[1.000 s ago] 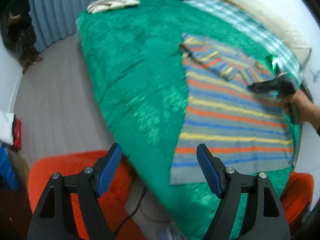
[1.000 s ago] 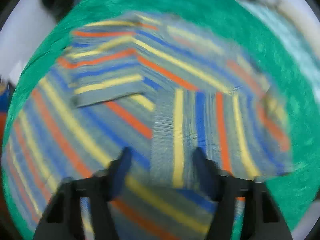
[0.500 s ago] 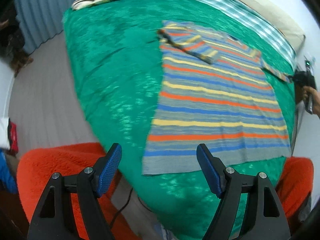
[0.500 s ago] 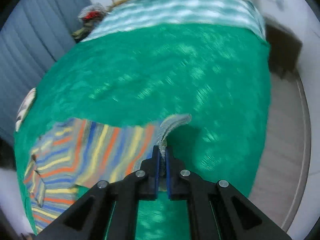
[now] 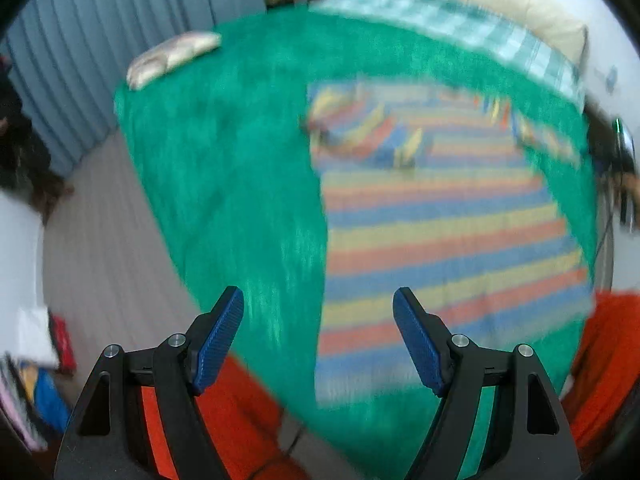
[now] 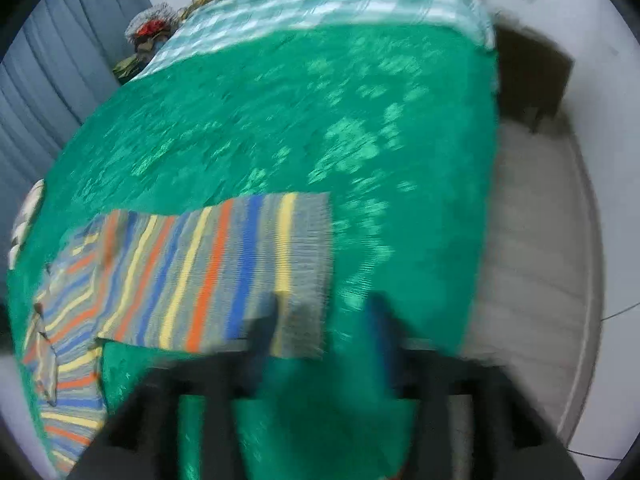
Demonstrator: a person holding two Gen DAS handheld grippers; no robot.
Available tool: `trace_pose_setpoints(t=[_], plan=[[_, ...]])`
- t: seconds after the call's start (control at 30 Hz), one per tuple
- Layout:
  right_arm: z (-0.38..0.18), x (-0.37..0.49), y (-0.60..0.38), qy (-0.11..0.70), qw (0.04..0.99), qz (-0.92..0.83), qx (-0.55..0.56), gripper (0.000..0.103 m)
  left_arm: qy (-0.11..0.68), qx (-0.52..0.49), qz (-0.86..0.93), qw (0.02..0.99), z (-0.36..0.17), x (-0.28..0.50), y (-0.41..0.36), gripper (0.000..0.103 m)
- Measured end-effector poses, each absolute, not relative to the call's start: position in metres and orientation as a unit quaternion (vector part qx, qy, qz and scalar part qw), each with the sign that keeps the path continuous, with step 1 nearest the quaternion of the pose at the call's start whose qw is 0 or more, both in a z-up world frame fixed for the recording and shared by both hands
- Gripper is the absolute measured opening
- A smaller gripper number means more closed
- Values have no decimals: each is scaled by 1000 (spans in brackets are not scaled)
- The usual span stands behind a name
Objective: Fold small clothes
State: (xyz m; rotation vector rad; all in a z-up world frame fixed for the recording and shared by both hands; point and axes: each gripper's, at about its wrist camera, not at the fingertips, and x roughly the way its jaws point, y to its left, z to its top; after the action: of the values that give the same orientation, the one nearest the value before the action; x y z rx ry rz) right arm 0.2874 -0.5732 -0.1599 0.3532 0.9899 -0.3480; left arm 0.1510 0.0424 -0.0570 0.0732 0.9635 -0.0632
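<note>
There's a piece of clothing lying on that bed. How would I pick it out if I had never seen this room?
Look at the big bed under the green bedspread. The striped sweater lies flat on the side nearest the checked blanket. It is the only thing banded in grey, blue, orange and yellow, unlike the plain pale folded cloth at the far edge.

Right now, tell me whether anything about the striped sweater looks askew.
The grey knit sweater with orange, blue and yellow stripes lies flat on the green bedspread, but unevenly: one sleeve is folded across the chest, the other sleeve stretches straight out sideways.
</note>
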Motion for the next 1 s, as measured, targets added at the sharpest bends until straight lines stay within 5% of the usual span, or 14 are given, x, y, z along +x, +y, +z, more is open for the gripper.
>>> trace_pose_setpoints(t=[0.13, 0.2, 0.4, 0.57, 0.63, 0.67, 0.8, 1.0], plan=[[-130, 239, -550, 425, 882, -130, 154, 62, 396, 56, -111, 910, -33, 213, 4, 93], [-123, 205, -528, 407, 892, -91, 174, 62, 399, 119, -159, 895, -52, 249, -35, 92], [-141, 135, -447, 402, 896, -11, 186, 64, 452, 278, -231, 815, -164, 322, -111, 61], [-142, 119, -402, 397, 905, 15, 149, 64, 491, 290, -267, 777, -210, 341, -111, 62], [-140, 121, -399, 389, 910, 15, 145, 64, 512, 253, -276, 773, -209, 348, -105, 30], [-141, 122, -400, 387, 910, 16, 150, 64, 518, 240, -269, 776, -206, 352, -100, 4], [-148, 123, -408, 385, 906, 9, 178, 64, 494, 97, -228, 833, -156, 367, -40, 3], [-144, 120, -410, 368, 912, 5, 180, 64, 435, -172, 36, 883, -118, 376, 170, 3]])
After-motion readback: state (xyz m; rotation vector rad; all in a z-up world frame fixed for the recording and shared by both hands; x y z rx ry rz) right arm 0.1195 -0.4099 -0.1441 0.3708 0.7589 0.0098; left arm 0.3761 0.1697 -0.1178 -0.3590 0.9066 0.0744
